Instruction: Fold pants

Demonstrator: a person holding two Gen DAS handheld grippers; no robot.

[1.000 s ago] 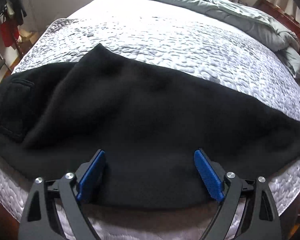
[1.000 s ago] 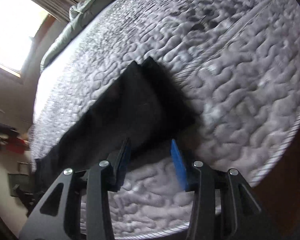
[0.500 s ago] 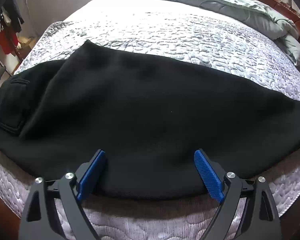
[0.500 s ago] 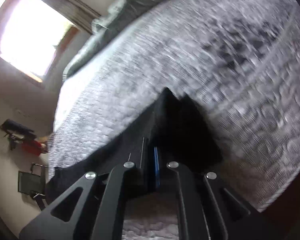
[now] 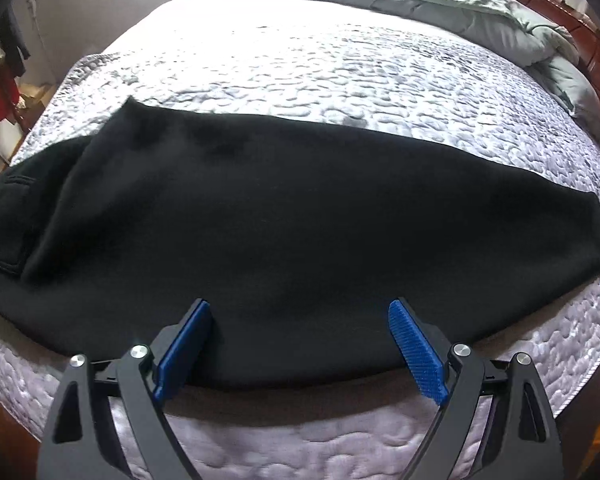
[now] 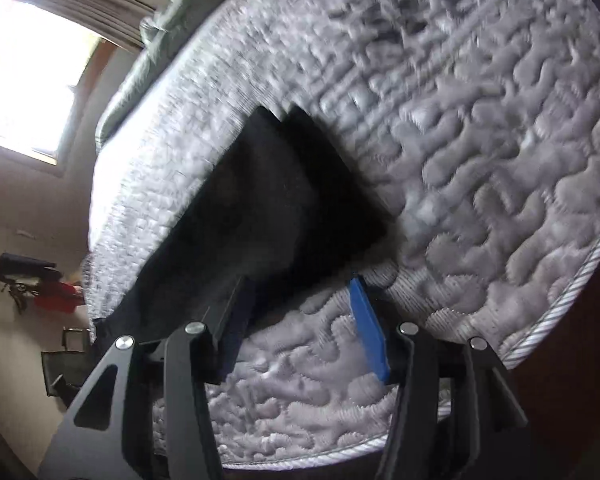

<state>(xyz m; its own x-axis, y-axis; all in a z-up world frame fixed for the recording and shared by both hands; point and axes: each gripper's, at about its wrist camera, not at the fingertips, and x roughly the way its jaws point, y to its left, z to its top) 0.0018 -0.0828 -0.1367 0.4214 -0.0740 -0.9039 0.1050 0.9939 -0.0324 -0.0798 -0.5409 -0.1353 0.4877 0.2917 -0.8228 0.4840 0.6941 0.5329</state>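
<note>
Black pants (image 5: pixel 300 208) lie lengthwise across the quilted bed (image 5: pixel 300 60), folded leg on leg, waist and back pocket at the left. My left gripper (image 5: pixel 300 308) hangs open over their near edge, with both blue pads (image 5: pixel 184 344) clear of the cloth. In the right wrist view the leg end of the pants (image 6: pixel 268 184) lies flat on the bed (image 6: pixel 480 140). My right gripper (image 6: pixel 300 284) is at the hem's near corner. Its jaws are opening, with the cloth edge between them and the pads (image 6: pixel 368 332) not pressing it.
A crumpled grey duvet (image 5: pixel 460 4) is heaped at the far end against a wooden headboard (image 5: pixel 560 12). The mattress edge (image 6: pixel 580 276) runs close on the right of the right gripper. A bright window (image 6: pixel 28 60) and a folding chair (image 6: pixel 60 360) are beyond the bed.
The right gripper shut on the leg end half a second ago and has since opened; the hem lies down again. The left gripper slid a little along the pants' near edge, still open.
</note>
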